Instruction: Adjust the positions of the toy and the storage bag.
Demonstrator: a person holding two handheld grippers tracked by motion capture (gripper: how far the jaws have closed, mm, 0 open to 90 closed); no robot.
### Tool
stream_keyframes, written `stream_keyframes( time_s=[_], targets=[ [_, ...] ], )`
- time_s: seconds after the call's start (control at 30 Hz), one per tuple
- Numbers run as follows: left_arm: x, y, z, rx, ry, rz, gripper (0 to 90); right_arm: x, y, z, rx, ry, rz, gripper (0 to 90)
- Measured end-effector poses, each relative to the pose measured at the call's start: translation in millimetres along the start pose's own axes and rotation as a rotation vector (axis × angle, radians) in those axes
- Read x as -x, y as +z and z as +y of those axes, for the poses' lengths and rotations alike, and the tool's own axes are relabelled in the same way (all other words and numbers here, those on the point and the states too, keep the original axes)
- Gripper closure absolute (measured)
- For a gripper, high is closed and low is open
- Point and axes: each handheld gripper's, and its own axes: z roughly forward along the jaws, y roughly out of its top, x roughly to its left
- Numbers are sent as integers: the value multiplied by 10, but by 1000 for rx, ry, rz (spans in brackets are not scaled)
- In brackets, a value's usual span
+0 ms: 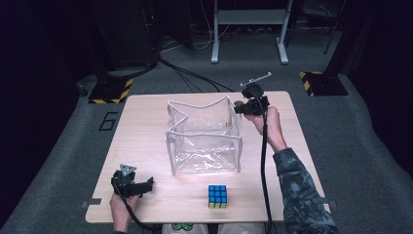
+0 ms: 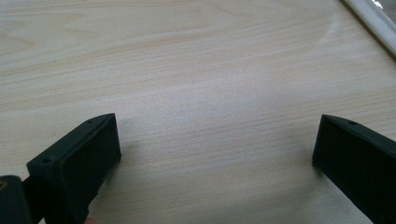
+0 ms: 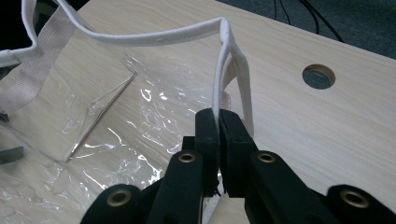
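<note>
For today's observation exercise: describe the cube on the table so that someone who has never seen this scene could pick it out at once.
Start at the light wooden table and find the clear plastic bag with white trim standing at its middle. The cube sits alone near the table's front edge, in front of that bag. It is small, with a grid of blue and yellow squares, the only colourful thing there.

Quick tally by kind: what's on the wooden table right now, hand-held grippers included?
Clear plastic bag with white trim: 1
Blue-and-yellow puzzle cube: 1
Hand-held grippers: 2, left and right
Total: 4
</note>
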Motion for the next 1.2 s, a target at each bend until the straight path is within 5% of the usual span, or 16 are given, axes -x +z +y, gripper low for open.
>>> stream_keyframes(
  time_s=[0.67, 0.77, 1.03, 1.2],
  targets=[
    [0, -2, 1, -3, 0, -1, 6, -29, -81, -88, 11, -9, 1, 839],
    [0, -1, 0, -2, 0, -1, 6, -35, -86, -86, 17, -15, 1, 756],
    [3, 2, 0, 3, -4, 1, 6, -25, -95, -106, 21, -4, -5, 363],
    [3, 3, 0, 4, -4, 1, 6, -4, -142, -136, 36, -3, -7, 230]
  ],
)
